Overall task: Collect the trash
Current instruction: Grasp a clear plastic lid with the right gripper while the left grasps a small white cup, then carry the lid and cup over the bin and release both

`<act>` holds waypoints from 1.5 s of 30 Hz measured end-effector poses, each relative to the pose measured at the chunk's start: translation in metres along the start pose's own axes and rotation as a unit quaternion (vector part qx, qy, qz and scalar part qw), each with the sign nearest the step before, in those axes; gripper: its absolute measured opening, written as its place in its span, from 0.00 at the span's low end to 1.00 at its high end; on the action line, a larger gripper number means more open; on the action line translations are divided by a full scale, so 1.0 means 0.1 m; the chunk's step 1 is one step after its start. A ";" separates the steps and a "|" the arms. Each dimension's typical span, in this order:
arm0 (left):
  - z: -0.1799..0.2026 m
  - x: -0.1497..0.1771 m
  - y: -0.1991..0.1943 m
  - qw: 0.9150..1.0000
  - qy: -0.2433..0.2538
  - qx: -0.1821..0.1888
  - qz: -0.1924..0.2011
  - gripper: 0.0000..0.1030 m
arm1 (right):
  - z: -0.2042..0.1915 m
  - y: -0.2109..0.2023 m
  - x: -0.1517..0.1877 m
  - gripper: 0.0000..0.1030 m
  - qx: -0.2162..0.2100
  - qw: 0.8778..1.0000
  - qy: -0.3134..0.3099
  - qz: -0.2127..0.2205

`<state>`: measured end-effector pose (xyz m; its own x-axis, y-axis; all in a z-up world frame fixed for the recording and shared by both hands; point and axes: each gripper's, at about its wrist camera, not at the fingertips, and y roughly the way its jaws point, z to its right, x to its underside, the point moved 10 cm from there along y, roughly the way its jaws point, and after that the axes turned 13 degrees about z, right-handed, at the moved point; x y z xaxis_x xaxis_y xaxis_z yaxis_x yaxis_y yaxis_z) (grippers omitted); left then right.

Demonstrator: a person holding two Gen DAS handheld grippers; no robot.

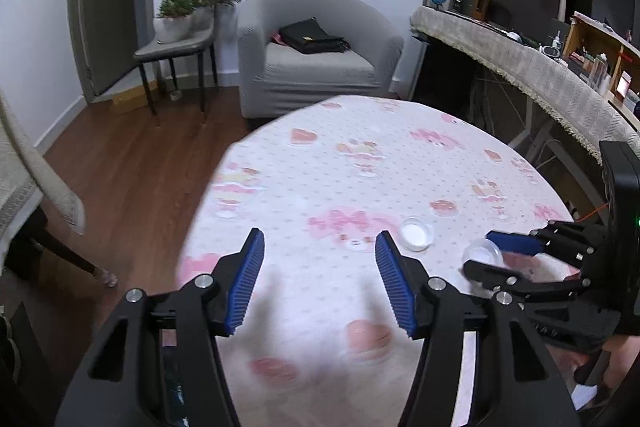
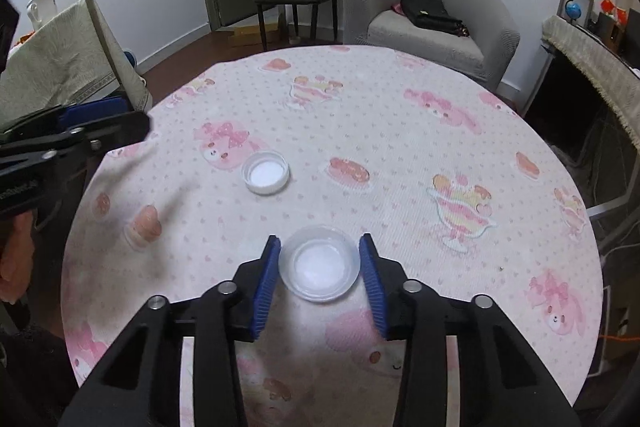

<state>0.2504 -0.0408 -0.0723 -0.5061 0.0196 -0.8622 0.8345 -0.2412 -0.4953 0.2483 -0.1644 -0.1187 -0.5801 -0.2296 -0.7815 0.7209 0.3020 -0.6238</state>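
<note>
Right gripper point(image 2: 319, 263) bracketing clear cup point(image 2: 319, 263), jaws not yet pinching; left gripper point(image 1: 320, 279) gaping empty; thin cup risking squirting free

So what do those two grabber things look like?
Both are black plastic claws. The left gripper and right gripper each have two fingers lined with ridged blue pads and round silver bolts at the joints. In the left wrist view, the right one's boxy black body shows a tiny green light.
</note>
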 end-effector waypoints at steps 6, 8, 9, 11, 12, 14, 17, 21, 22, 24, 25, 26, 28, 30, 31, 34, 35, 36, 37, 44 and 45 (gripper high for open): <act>0.30 0.08 0.21 1.000 0.005 0.014 -0.019 0.60 | 0.20 -0.12 -0.01 0.39 0.010 1.000 0.009 0.015; 0.38 0.10 0.28 1.000 0.008 0.017 -0.025 0.60 | 0.31 -0.20 -0.01 0.39 0.013 1.000 0.018 0.021; 0.42 0.12 0.31 0.999 0.008 0.018 -0.027 0.60 | 0.37 -0.23 -0.01 0.39 0.014 0.999 0.022 0.024; 0.50 0.14 0.37 0.999 0.009 0.022 -0.032 0.60 | 0.45 -0.27 0.00 0.39 0.014 0.999 0.030 0.027; 0.53 0.15 0.38 0.999 0.009 0.024 -0.034 0.60 | 0.50 -0.29 0.02 0.39 0.014 0.999 0.036 0.028; 0.59 0.17 0.43 0.999 0.013 0.026 -0.037 0.60 | 0.59 -0.32 0.05 0.39 0.018 0.999 0.041 0.029; 0.67 0.20 0.50 0.998 0.016 0.029 -0.045 0.59 | 0.64 -0.34 0.07 0.39 0.016 0.998 0.045 0.029; 0.67 0.20 0.56 0.998 0.012 0.026 -0.054 0.54 | 0.65 -0.36 0.08 0.39 0.012 0.998 0.046 0.029; 0.66 0.22 0.58 0.998 0.014 0.021 -0.059 0.49 | 0.66 -0.35 0.08 0.39 0.011 0.998 0.047 0.029; 0.65 0.23 0.60 0.997 0.014 0.022 -0.067 0.47 | 0.66 -0.35 0.08 0.39 0.009 0.998 0.047 0.029; 0.66 0.23 0.60 0.997 0.018 0.020 -0.067 0.46 | 0.66 -0.35 0.08 0.39 0.009 0.998 0.046 0.029; 0.66 0.24 0.60 0.997 0.024 0.016 -0.069 0.44 | 0.66 -0.34 0.09 0.39 0.008 0.999 0.046 0.027; 0.70 0.25 0.61 0.997 0.037 0.014 -0.070 0.44 | 0.64 -0.33 0.11 0.39 0.007 0.999 0.044 0.024; 0.70 0.26 0.61 0.996 0.047 0.006 -0.071 0.40 | 0.61 -0.32 0.12 0.39 0.006 0.999 0.041 0.022; 0.70 0.26 0.60 0.996 0.050 0.005 -0.070 0.31 | 0.61 -0.32 0.11 0.39 0.006 0.999 0.040 0.022; 0.70 0.26 0.59 0.996 0.047 0.013 -0.070 0.31 | 0.56 -0.32 0.03 0.39 0.005 0.999 0.041 0.027; 0.69 0.25 0.59 0.996 0.046 0.014 -0.069 0.31 | 0.54 -0.33 0.02 0.39 0.004 0.999 0.041 0.029; 0.67 0.26 0.57 0.997 0.047 0.014 -0.068 0.31 | 0.52 -0.33 -0.01 0.39 0.002 0.999 0.039 0.031; 0.66 0.25 0.56 0.997 0.048 0.011 -0.067 0.31 | 0.49 -0.33 -0.03 0.39 0.001 0.999 0.038 0.031; 0.38 0.21 0.35 0.998 0.041 -0.001 -0.053 0.31 | 0.22 -0.30 -0.15 0.39 -0.028 0.998 0.046 0.037; 0.34 0.20 0.32 0.998 0.040 -0.002 -0.051 0.31 | 0.16 -0.29 -0.18 0.39 -0.031 0.998 0.044 0.040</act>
<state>0.2593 -0.0806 -0.1017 -0.5701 0.1207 -0.8127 0.7803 -0.2300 -0.5815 0.2440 -0.1843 -0.0864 -0.5547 -0.1208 -0.8232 0.7430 0.3734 -0.5554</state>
